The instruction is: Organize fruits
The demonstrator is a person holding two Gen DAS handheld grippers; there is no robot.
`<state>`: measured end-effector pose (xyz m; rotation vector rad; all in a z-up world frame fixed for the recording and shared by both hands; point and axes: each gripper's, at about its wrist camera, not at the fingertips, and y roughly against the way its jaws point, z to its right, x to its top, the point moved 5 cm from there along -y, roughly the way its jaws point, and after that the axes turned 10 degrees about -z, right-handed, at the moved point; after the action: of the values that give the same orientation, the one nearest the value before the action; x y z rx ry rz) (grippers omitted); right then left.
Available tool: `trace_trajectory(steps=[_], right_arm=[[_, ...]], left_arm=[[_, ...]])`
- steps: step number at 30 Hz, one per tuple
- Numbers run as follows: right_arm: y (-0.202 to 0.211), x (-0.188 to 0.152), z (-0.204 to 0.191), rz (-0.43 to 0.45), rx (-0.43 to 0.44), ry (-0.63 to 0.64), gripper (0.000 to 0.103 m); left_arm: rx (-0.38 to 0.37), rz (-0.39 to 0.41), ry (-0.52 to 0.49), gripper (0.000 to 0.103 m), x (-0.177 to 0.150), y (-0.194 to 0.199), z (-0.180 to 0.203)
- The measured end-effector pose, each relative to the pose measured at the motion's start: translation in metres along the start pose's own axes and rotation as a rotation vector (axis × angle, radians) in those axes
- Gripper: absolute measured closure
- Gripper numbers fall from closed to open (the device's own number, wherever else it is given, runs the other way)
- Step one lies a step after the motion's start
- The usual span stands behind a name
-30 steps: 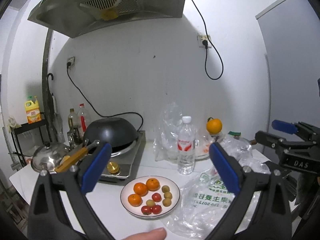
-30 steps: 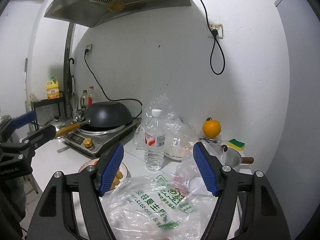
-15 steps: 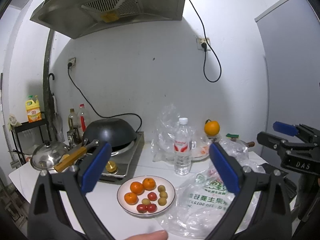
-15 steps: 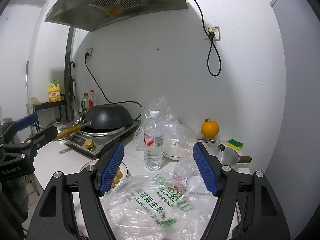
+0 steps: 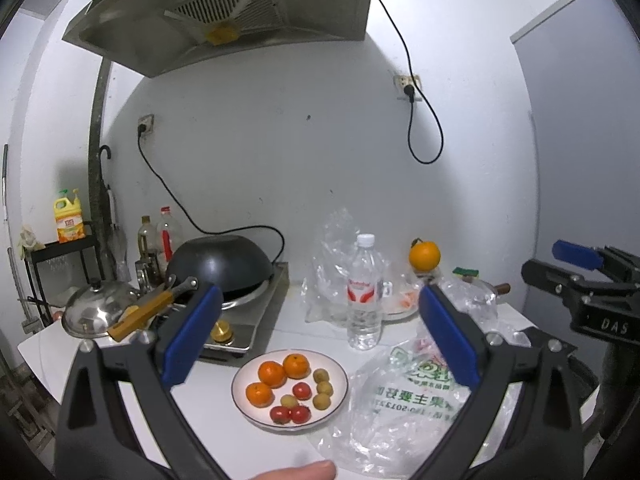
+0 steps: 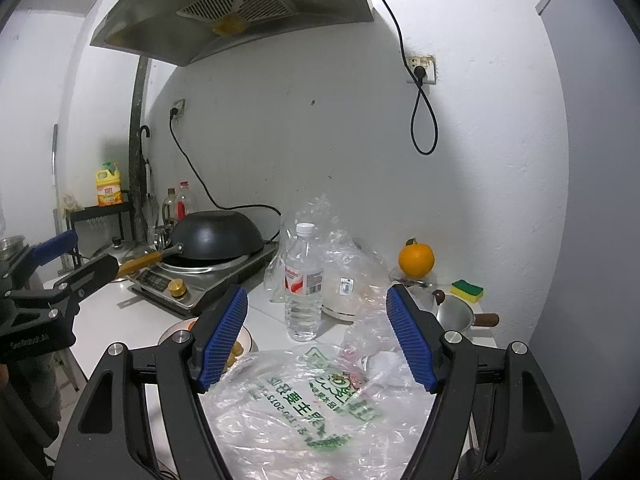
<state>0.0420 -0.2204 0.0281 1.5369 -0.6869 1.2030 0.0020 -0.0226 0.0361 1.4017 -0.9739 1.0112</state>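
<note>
Left wrist view: placed above the near edge of the white counter (image 5: 256, 436), facing the far wall, tilted a little down, with the plate of fruit (image 5: 289, 386) straight ahead between the blue pads (image 5: 188, 340) of the left gripper (image 5: 320, 340).

Right wrist view: placed further right, lower and nearer to the counter (image 6: 120, 320), turned perhaps slightly to the left, looking over the printed plastic bag (image 6: 320, 408) between the pads of the right gripper (image 6: 318, 338).

Shared by both: water bottle (image 5: 363, 292) (image 6: 303, 280), black wok (image 5: 220, 264) (image 6: 218, 240), orange (image 5: 424, 255) (image 6: 416, 260), bag (image 5: 404, 400), range hood (image 5: 224, 16) (image 6: 232, 12). Plate (image 6: 176, 330) mostly hidden in the right view. Each gripper visible at the edge of the other view: (image 5: 592, 280), (image 6: 52, 280).
</note>
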Motion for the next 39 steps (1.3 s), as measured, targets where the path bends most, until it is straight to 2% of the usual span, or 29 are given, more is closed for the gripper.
trace_trajectory(steps=[39], right_arm=[[-0.0009, 0.0021, -0.0064, 0.007, 0.005, 0.02, 0.028]], left_arm=[[0.004, 0.012, -0.011, 0.003, 0.0017, 0.0059, 0.0039]])
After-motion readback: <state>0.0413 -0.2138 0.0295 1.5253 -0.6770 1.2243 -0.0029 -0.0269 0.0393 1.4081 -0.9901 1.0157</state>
